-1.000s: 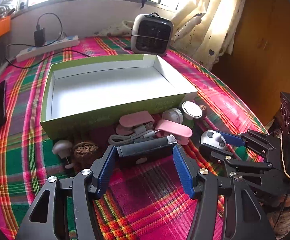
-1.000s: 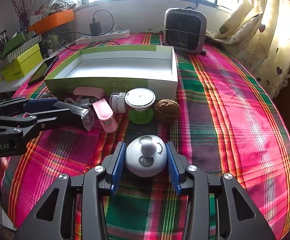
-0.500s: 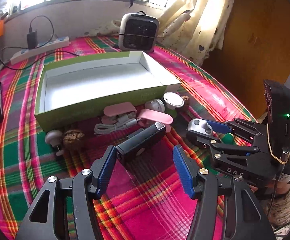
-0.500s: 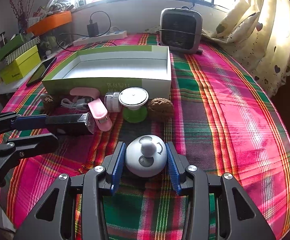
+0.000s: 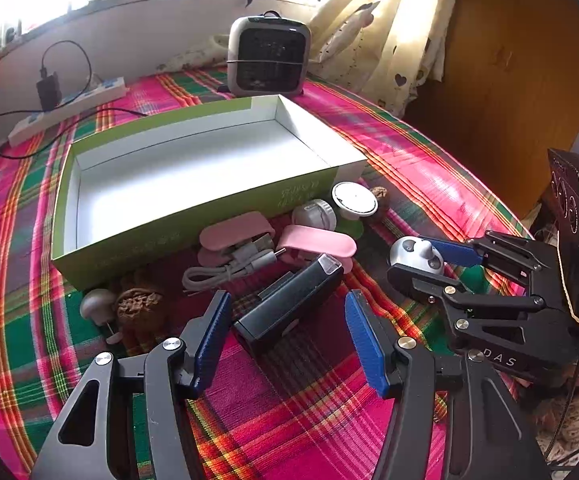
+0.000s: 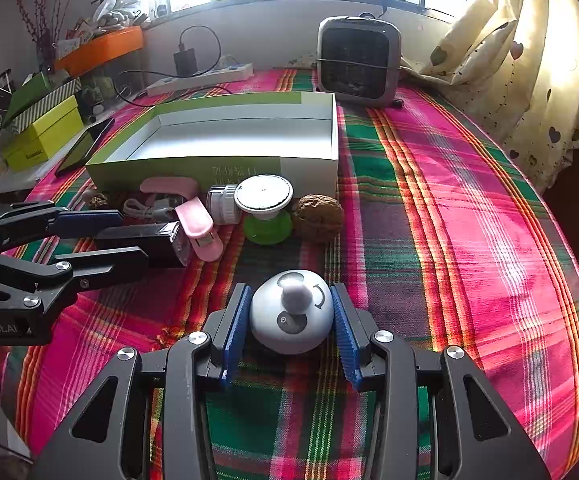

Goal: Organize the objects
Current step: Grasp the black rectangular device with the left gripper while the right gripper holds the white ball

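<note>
The right tongs (image 6: 291,330) are partly closed, with both blue pads against the sides of a white dome (image 6: 291,312) that rests on the plaid tabletop (image 6: 469,240). The dome carries a small knob on top, a curved arrow mark and dark spots. In the left wrist view the same dome (image 5: 417,254) sits at the tip of the right tongs (image 5: 429,258), whose black frame reads "DAS".

The left tongs (image 5: 289,320) stand wide open. A black device (image 5: 289,300) lies slantwise between the pads; its near end is close to the left pad, and contact cannot be confirmed. The right pad is clear of it. In the right wrist view the left tongs (image 6: 101,236) lie to the left of the dome with the black device (image 6: 149,242) between the fingers; the frame bears partial lettering, "enRobot.AI".

Just beyond the left tongs lie a grey cable (image 5: 229,264), two pink clips (image 5: 317,242), a white jar (image 5: 315,214), a white-topped green stand (image 5: 353,200) and a walnut (image 5: 139,308) beside a small white knob (image 5: 97,306). A second walnut (image 6: 317,214) lies right of the green stand.

Behind these stands an open green box (image 5: 193,224) with a white interior; the print on its front wall is too blurred to read. Farther back are a grey heater (image 5: 269,60) and a power strip (image 5: 69,108).
</note>
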